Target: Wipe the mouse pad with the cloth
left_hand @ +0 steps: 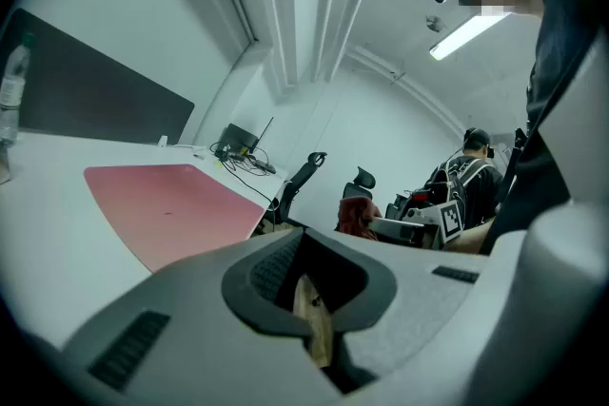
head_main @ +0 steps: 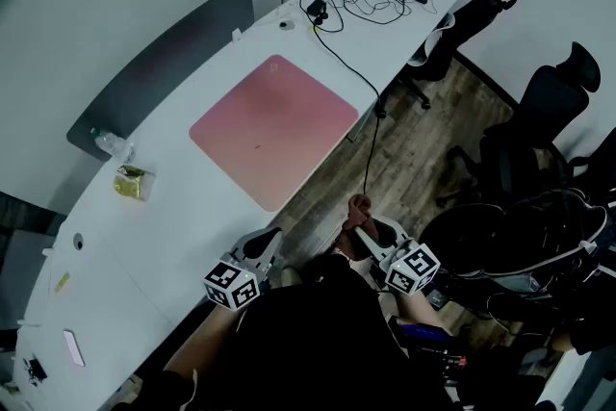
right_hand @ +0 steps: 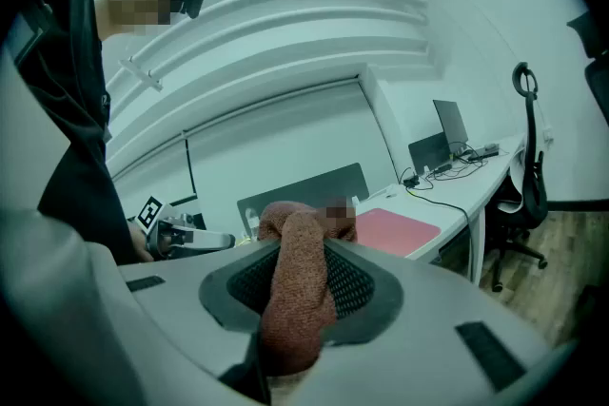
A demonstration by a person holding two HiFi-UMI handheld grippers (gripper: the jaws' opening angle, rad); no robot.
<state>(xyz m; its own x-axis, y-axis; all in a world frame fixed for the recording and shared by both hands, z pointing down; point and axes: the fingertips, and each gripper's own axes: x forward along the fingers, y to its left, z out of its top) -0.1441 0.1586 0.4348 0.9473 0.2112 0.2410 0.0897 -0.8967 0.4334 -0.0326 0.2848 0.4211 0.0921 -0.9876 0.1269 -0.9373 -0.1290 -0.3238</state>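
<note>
Off the tabletop's near edge, head view: you hold both grippers close to your body, over the floor (head_main: 423, 159), not yet above the tabletop (head_main: 183, 226). I judge wiping hasn't started.
Mouse pad: the pink mouse pad (head_main: 274, 130) lies flat mid-tabletop, bare and well apart from both grippers.
Right gripper: the right gripper (head_main: 364, 224) carries the reddish cloth (head_main: 359, 204), bunched at its front end and ready to press down.
Left gripper: the left gripper (head_main: 269, 238) looks empty here, so it's probably free to steady the mouse pad.
Clutter: bottle (head_main: 114, 145) and yellow packet (head_main: 130, 183) sit left of the mouse pad, with cables (head_main: 361, 0) beyond it. None is on it.
Left gripper view: the jaws are closed together with nothing between them, only a sliver of floor showing through. The head view can't show that. The mouse pad is seen low and slanted, ahead on the left.
Right gripper view: the jaws are clamped on the cloth, a thick roll standing between them and spilling over the front. The grip looks firm. The mouse pad shows small, far behind the cloth.
</note>
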